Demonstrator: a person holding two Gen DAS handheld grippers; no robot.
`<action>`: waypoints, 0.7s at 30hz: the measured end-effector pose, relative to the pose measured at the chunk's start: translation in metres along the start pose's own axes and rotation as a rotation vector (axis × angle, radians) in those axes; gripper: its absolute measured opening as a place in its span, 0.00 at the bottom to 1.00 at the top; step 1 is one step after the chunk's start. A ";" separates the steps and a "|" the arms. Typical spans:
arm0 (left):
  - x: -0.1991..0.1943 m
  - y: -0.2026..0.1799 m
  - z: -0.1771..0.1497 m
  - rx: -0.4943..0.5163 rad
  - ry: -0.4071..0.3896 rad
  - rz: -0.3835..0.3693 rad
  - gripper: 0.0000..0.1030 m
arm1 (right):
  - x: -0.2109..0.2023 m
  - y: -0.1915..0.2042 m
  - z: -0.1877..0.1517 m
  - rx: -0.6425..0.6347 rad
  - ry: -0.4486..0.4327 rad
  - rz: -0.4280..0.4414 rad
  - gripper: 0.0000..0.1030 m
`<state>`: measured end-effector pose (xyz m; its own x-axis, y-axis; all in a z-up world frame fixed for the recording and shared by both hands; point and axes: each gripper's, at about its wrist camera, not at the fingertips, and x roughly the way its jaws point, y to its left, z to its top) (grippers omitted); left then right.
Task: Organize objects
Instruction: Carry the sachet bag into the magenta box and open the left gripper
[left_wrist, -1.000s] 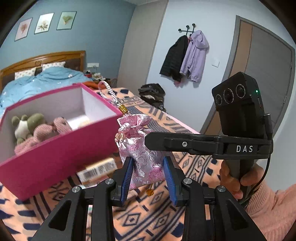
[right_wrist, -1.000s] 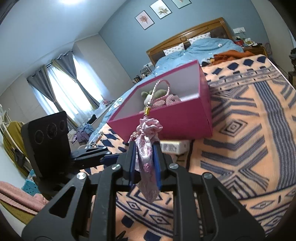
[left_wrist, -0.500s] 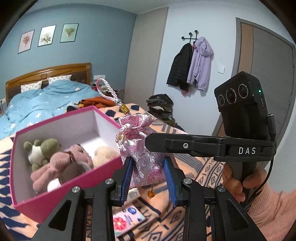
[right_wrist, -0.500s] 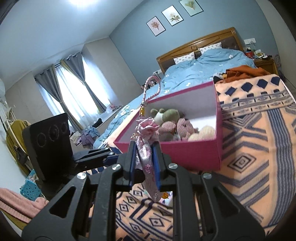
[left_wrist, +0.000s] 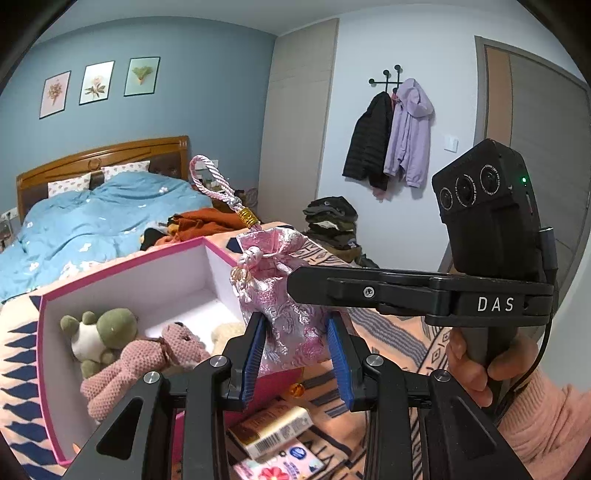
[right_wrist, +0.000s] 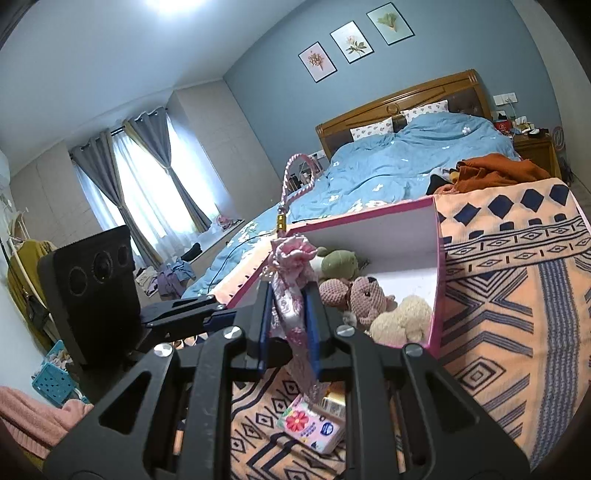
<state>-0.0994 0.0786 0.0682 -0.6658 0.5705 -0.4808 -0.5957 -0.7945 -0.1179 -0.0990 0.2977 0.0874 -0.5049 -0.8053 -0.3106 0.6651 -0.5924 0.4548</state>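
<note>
Bedroom, patterned blanket (right_wrist: 517, 314) as work surface. Pink box (left_wrist: 122, 271) near its far edge holds plush toys (left_wrist: 122, 354). Right gripper (right_wrist: 288, 321) clamped narrow on brocade pouch (right_wrist: 291, 291), held in air at the box's near rim, probably to drop it in. Left gripper (left_wrist: 295, 354) straddles pouch sides, blue pads close; contact unclear, likely steadying it. Soap box (left_wrist: 273, 428), tissue pack (right_wrist: 310, 424) below on blanket.

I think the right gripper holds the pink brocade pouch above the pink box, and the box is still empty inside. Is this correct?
One part is wrong: the pink box is not empty. The right wrist view shows soft toys lying in it. The rest holds: the right gripper is shut on the pink brocade pouch, above the box's near edge.
</note>
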 end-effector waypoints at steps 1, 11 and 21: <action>0.001 0.002 0.001 0.000 0.001 0.003 0.33 | 0.002 -0.001 0.001 0.001 0.000 0.001 0.20; 0.018 0.022 0.014 -0.022 0.020 0.030 0.33 | 0.023 -0.013 0.016 0.013 0.009 -0.011 0.20; 0.040 0.036 0.019 -0.040 0.059 0.063 0.33 | 0.047 -0.035 0.024 0.043 0.038 -0.035 0.20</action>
<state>-0.1561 0.0767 0.0609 -0.6735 0.5066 -0.5382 -0.5340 -0.8370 -0.1197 -0.1594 0.2815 0.0772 -0.5057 -0.7849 -0.3581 0.6224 -0.6194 0.4785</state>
